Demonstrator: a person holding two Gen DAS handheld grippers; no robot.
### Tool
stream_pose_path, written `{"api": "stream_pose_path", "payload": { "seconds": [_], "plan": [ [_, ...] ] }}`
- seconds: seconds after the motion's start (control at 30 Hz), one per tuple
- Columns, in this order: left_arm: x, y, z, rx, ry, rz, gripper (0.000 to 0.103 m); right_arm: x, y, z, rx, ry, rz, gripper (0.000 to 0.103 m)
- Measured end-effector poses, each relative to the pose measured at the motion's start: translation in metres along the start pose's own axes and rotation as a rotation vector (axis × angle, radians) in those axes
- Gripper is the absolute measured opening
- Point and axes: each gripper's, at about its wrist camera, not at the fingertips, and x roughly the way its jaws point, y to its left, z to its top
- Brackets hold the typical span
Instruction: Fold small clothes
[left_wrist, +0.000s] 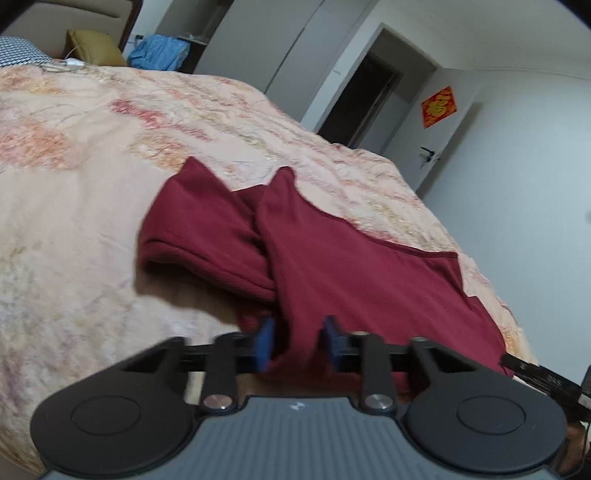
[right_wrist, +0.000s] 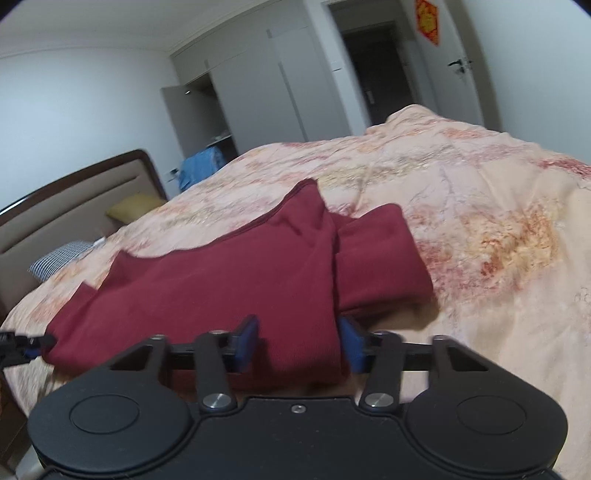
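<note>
A dark red garment (left_wrist: 332, 258) lies on the floral bedspread (left_wrist: 92, 177), with one sleeve folded in across it. My left gripper (left_wrist: 299, 341) has its blue pads either side of a bunched fold of the garment's near edge and grips it. In the right wrist view the same garment (right_wrist: 240, 280) spreads ahead, a sleeve folded over on its right. My right gripper (right_wrist: 301, 345) has its blue pads closed on a wider fold of the near hem. The other gripper's tip (right_wrist: 26, 345) shows at the left edge.
The bedspread (right_wrist: 480, 240) covers a large bed with a padded headboard (right_wrist: 74, 199), a yellow pillow (right_wrist: 135, 208) and a checked pillow (right_wrist: 59, 258). Blue cloth (right_wrist: 203, 166) sits by white wardrobes. A doorway (left_wrist: 362, 99) and a door with a red decoration (left_wrist: 439, 107) stand behind.
</note>
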Motion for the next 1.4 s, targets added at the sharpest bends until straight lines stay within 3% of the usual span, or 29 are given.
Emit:
{"api": "stream_pose_path", "payload": {
  "seconds": [0.03,0.07,0.23,0.4,0.57,0.67,0.77,0.8,0.9,0.93,0.97,1.03,1.1,1.17,1.27,1.4],
  "plan": [
    [0.001,-0.003,0.002,0.017,0.003,0.003,0.01,0.001,0.0,0.003,0.009,-0.001,-0.014,0.008],
    [0.0,-0.007,0.003,0.033,0.003,0.011,0.007,0.001,0.0,0.006,0.021,-0.003,-0.029,0.004],
    [-0.023,-0.022,0.013,0.043,-0.049,0.037,0.004,-0.025,-0.001,0.019,0.051,-0.036,-0.033,0.003],
    [-0.018,0.001,-0.007,-0.034,0.007,0.087,0.004,-0.021,-0.019,-0.005,0.13,0.046,-0.06,0.003],
    [-0.011,0.016,-0.016,-0.098,0.009,0.083,0.004,-0.019,-0.015,-0.007,0.099,0.03,-0.057,0.003],
    [-0.008,0.015,-0.016,-0.101,0.014,0.081,0.006,-0.016,-0.012,-0.006,0.055,0.039,-0.06,0.006],
    [-0.009,0.015,-0.016,-0.12,0.02,0.078,0.009,-0.018,-0.008,-0.007,0.023,0.029,-0.068,0.02],
    [-0.01,0.015,-0.015,-0.127,0.022,0.08,0.01,-0.019,-0.006,-0.007,0.01,0.024,-0.075,0.029],
    [-0.013,0.01,-0.013,-0.127,0.031,0.084,0.026,-0.022,0.003,-0.007,-0.041,0.003,-0.067,0.045],
    [-0.014,0.008,-0.012,-0.124,0.034,0.087,0.04,-0.022,0.007,-0.006,-0.063,-0.004,-0.069,0.051],
    [-0.015,0.006,-0.011,-0.121,0.035,0.102,0.063,-0.021,0.011,-0.006,-0.083,-0.013,-0.071,0.059],
    [-0.017,0.0,-0.009,-0.112,0.03,0.151,0.077,-0.021,0.019,-0.004,-0.119,-0.037,-0.063,0.07],
    [-0.018,-0.004,-0.006,-0.101,0.031,0.165,0.082,-0.02,0.028,-0.004,-0.155,-0.053,-0.044,0.08],
    [-0.019,-0.006,-0.004,-0.096,0.033,0.181,0.094,-0.016,0.038,-0.003,-0.197,-0.059,-0.025,0.087],
    [-0.019,-0.007,-0.002,-0.074,0.038,0.215,0.098,-0.008,0.054,-0.003,-0.254,-0.071,0.0,0.099],
    [-0.019,-0.006,0.001,-0.063,0.048,0.244,0.102,0.004,0.073,-0.002,-0.292,-0.087,0.03,0.102]
  ]
}}
